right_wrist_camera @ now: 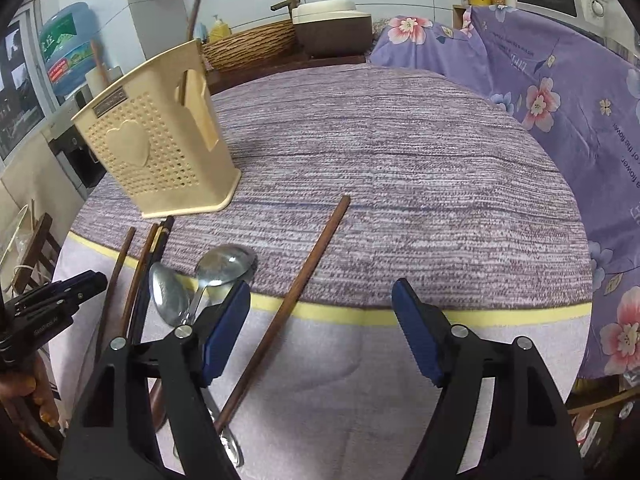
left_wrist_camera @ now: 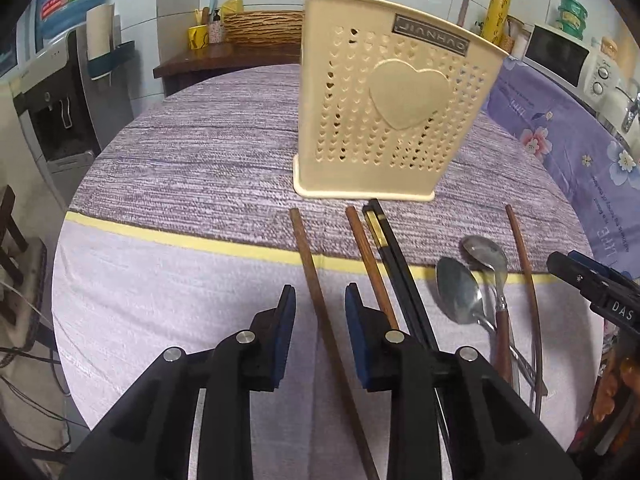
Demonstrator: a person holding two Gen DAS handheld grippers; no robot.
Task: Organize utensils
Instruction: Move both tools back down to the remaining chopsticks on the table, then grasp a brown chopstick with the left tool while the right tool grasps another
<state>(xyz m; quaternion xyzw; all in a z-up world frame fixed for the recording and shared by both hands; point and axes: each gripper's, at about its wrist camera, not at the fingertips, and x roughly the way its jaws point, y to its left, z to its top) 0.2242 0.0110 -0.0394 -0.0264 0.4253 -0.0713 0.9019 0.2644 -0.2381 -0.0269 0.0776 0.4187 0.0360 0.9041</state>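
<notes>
A cream perforated utensil holder (left_wrist_camera: 388,108) with a heart on its front stands on the round table; it also shows in the right wrist view (right_wrist_camera: 160,152). A brown chopstick sticks out of its top. In front of it lie brown chopsticks (left_wrist_camera: 316,292), a black chopstick pair (left_wrist_camera: 400,272) and two metal spoons (left_wrist_camera: 460,292). My left gripper (left_wrist_camera: 320,304) is open with one brown chopstick lying between its fingers. My right gripper (right_wrist_camera: 320,300) is open wide over another brown chopstick (right_wrist_camera: 296,292), with the spoons (right_wrist_camera: 192,284) to its left.
The table wears a purple-grey woven cloth (left_wrist_camera: 200,152) with a yellow stripe. A purple flowered cloth (right_wrist_camera: 560,100) covers the counter at the right. A wicker basket (left_wrist_camera: 260,26), a water dispenser (left_wrist_camera: 56,112) and a microwave (left_wrist_camera: 560,56) stand behind.
</notes>
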